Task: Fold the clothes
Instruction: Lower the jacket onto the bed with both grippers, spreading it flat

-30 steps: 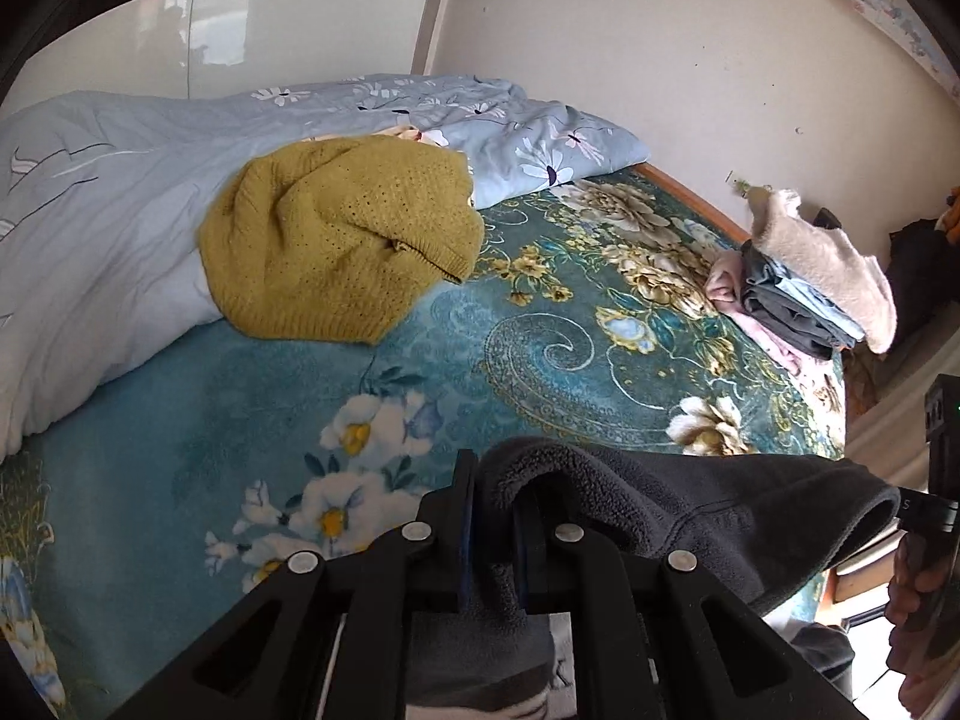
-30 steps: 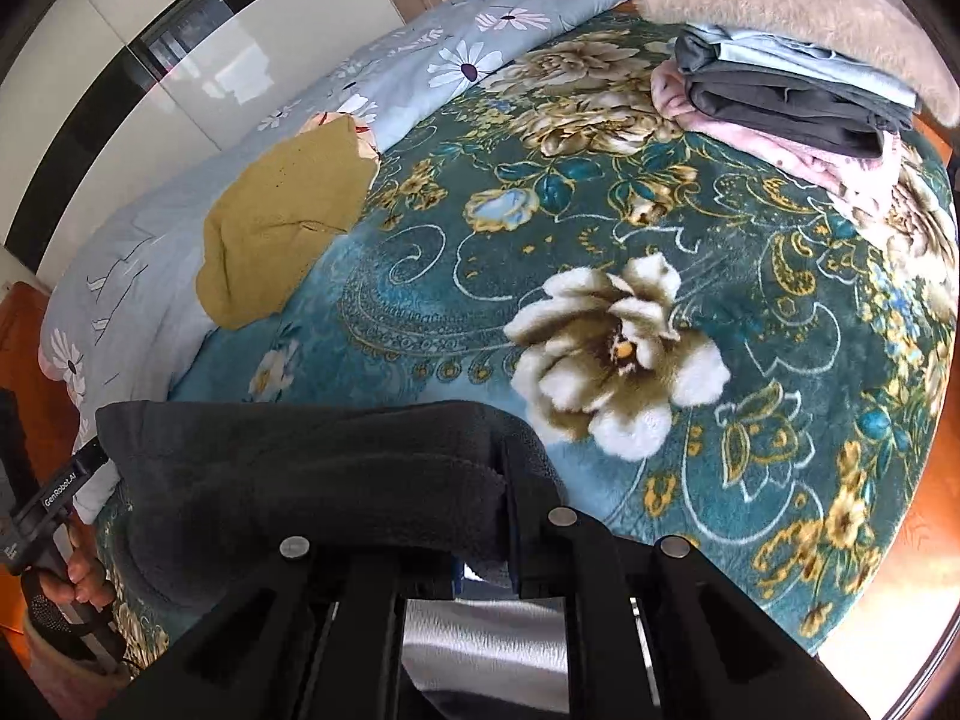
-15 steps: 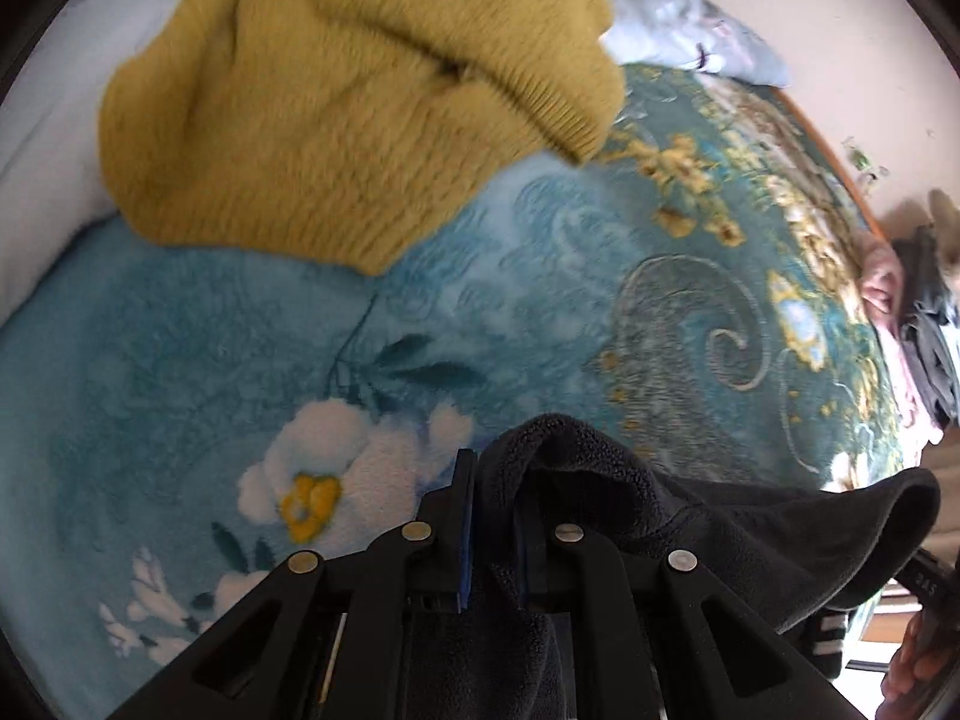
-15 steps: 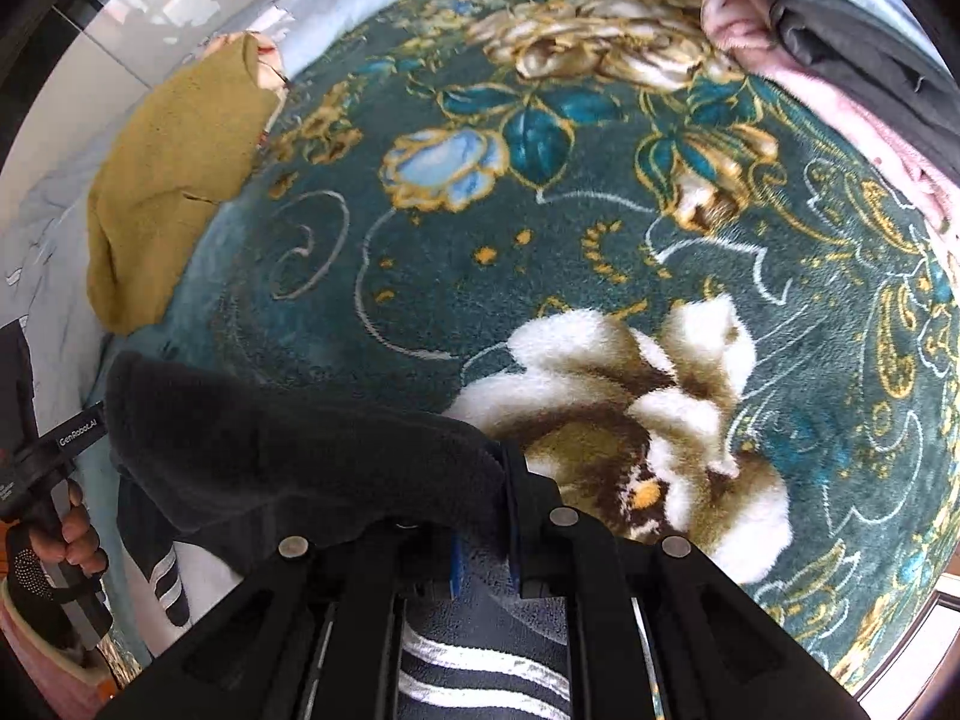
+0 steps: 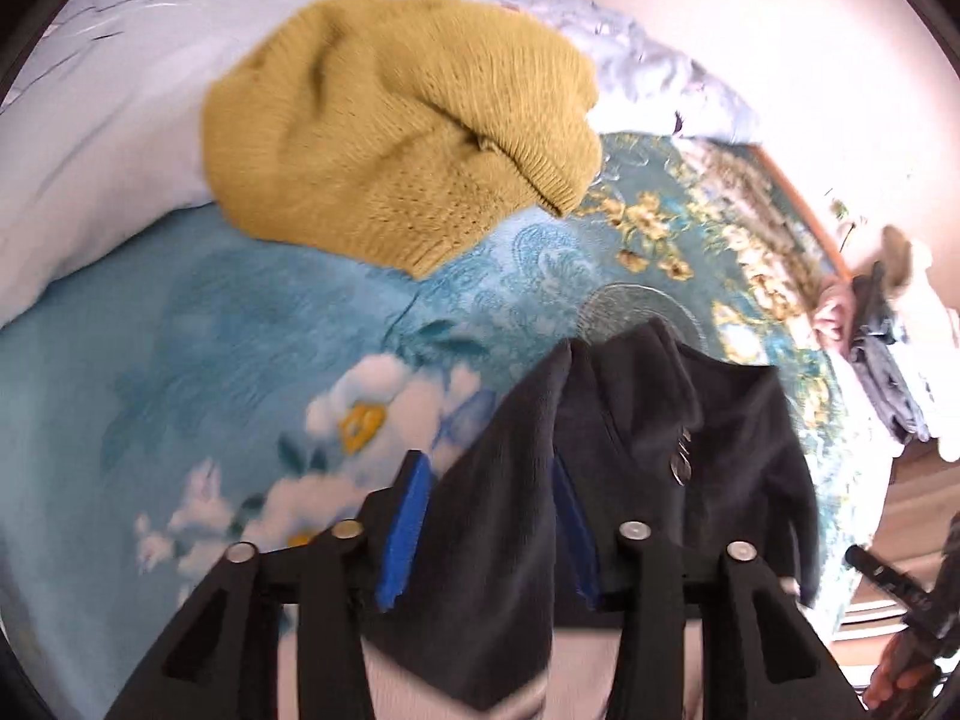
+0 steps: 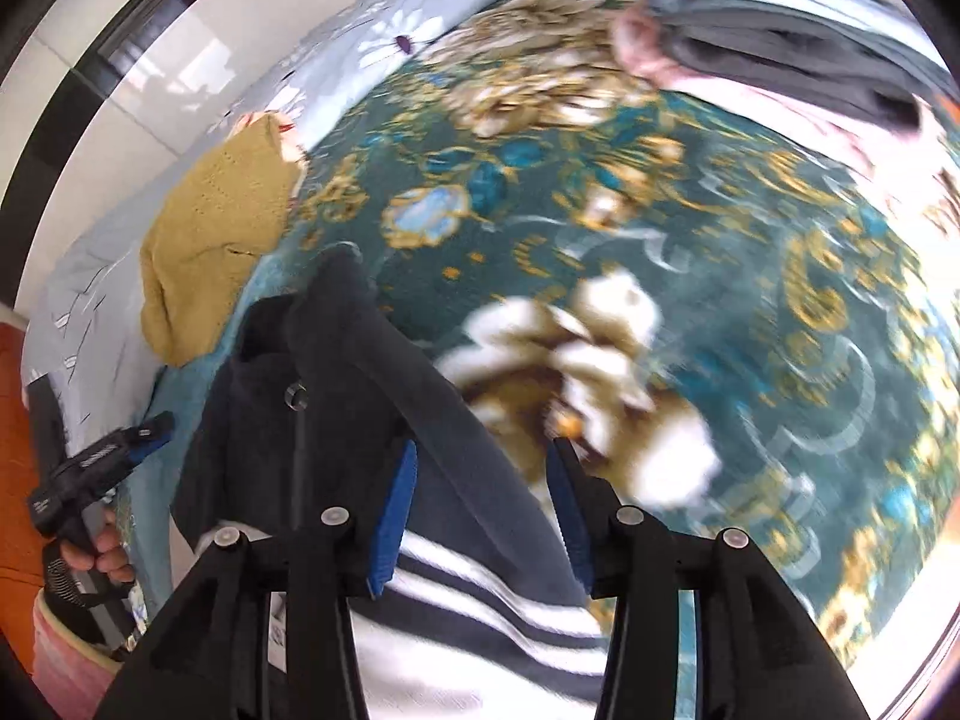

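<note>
Black fleece garment (image 5: 672, 420) is draped between both tongs, left (image 5: 492, 480) and right (image 6: 480, 468), each spread wide; unheld, it could slump and bunch on the teal floral blanket (image 6: 750, 300) ahead.

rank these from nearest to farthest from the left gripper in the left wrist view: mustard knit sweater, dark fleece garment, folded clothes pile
1. dark fleece garment: lies between the open jaws of the left gripper, on the teal blanket.
2. mustard knit sweater: ahead and to the left, partly on the pale duvet.
3. folded clothes pile: far right edge of the bed.
</note>
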Demonstrator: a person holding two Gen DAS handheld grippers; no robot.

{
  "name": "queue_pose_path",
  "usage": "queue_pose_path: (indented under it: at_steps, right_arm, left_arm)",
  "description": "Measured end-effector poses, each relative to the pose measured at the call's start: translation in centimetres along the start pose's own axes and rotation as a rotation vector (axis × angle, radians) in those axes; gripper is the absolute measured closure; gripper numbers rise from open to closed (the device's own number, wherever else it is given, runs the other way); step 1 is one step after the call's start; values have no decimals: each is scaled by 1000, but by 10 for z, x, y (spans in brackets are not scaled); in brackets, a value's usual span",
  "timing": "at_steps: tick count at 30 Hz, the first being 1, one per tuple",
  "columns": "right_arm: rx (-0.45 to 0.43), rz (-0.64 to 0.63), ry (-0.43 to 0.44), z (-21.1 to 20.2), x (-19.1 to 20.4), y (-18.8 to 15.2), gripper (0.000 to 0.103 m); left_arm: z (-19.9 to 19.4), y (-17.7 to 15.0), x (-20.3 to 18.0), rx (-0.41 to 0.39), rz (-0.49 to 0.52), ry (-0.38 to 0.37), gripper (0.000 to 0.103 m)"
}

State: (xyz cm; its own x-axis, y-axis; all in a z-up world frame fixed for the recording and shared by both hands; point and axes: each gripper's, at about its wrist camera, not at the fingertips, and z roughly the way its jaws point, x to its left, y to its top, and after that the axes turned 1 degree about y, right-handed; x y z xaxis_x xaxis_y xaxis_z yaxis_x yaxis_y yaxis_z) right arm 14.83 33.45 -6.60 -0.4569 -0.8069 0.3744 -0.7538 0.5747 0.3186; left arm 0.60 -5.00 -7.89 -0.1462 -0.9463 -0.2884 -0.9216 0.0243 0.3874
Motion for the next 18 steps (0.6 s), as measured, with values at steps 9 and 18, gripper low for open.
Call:
queue_pose_path:
  at_steps: [9, 18]
  right_arm:
    - [118, 300, 10, -3, -77, -109, 57]
    - [144, 146, 2, 14, -30, -120, 91]
  left_arm:
    - [-23, -41, -11, 21, 0, 25, 51]
    - [-40, -42, -47, -14, 52, -11, 51]
